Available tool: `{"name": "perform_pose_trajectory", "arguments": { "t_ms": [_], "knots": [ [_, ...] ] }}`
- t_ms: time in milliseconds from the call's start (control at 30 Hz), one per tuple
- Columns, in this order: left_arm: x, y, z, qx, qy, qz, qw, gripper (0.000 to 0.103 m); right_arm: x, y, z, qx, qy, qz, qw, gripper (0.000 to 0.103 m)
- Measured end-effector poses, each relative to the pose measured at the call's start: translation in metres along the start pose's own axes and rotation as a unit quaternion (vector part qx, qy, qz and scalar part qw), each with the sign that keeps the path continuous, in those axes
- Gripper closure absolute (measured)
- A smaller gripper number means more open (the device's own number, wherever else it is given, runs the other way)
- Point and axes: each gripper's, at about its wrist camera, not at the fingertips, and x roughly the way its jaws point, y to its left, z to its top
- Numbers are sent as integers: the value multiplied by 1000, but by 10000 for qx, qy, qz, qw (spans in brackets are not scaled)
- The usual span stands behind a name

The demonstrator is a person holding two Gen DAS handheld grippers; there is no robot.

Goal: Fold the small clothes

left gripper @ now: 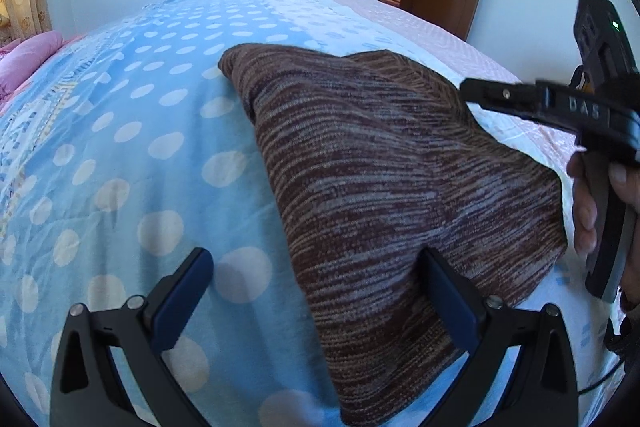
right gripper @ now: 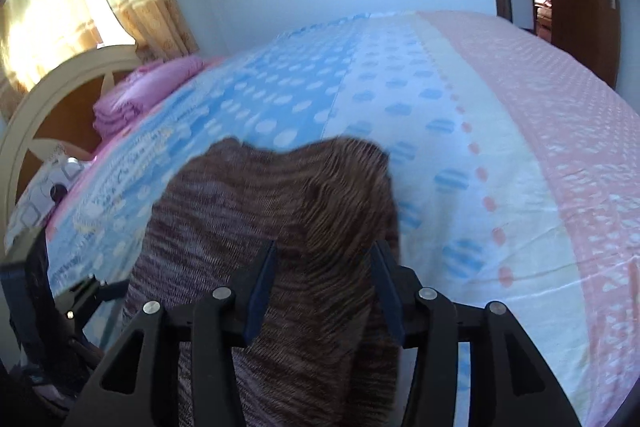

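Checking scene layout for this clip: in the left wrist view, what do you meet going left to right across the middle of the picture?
Pink bedding → blue dotted sheet → brown striped garment → right gripper → hand holding it.

**Two grippers working low, jaws apart**

The left gripper is pointing steeply down, its jaws standing wide apart, the blue pads gripping nothing between them. The right gripper is angling down as well, its jaws standing partly apart, the pads not pressing on anything. Seen from the left wrist view, the right gripper is reaching in from the right edge, side-on, with a hand wrapping its fingers around the grey handle. The left hand itself is lying out of sight.
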Motion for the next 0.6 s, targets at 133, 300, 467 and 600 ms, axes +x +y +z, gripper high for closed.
{"name": "perform_pose_trajectory", "arguments": {
  "t_ms": [133, 300, 467, 600],
  "knots": [
    [2, -2, 1, 49, 52, -77, 9999, 0, 11, -22, 10, 404, 174, 233, 9988, 43],
    [4, -4, 4, 118, 53, -348, 9993, 11, 49, -44, 13, 818, 628, 512, 9933, 43],
    [-2, -17, 3, 433, -54, -467, 9980, 43, 70, -46, 22, 1114, 757, 1145, 9843, 75],
    [-16, -28, 0, 666, -208, -148, 9975, 67, 67, -33, 22, 1261, 632, 1364, 9806, 84]
  ]
}}
